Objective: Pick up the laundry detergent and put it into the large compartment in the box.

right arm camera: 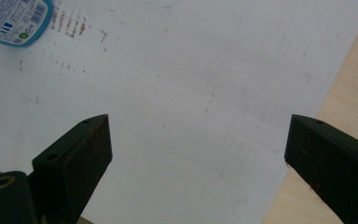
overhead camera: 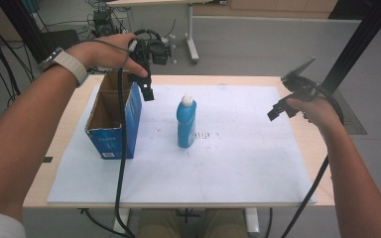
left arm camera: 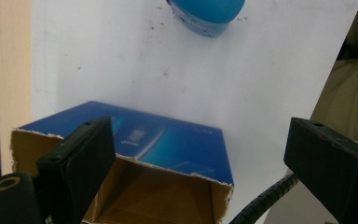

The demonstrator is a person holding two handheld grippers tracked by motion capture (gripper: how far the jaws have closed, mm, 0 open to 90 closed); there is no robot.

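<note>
- Currently, the left gripper (overhead camera: 146,84) is held above the far right corner of the blue cardboard box (overhead camera: 114,124), jaws spread wide; nothing is clamped or touched by them, as the left gripper view shows, with the box's open top (left arm camera: 135,191) seen between and below the jaws.
- The right gripper (overhead camera: 283,106) is kept well apart, near the right edge of the white mat (overhead camera: 238,163); its jaws are likewise wide apart and empty, with bare mat (right arm camera: 191,107) seen between them.
- The box is stood upright on the mat's left side, open at the top, and appears empty inside.
- The blue bottle (overhead camera: 185,122) is stood upright just beside the box, on its right, white cap uppermost; it is touched by neither gripper.
- The work in hand is judged to be a reach by the left gripper for the box or the bottle; which of the two cannot be told.
- A risk is judged from the trailing cable (overhead camera: 121,163), which is draped over the box: a pull on it could drag or tip the light box.
- The tall, narrow bottle could be toppled by a sideways brush from a jaw, or by the box if that is shoved against it.
</note>
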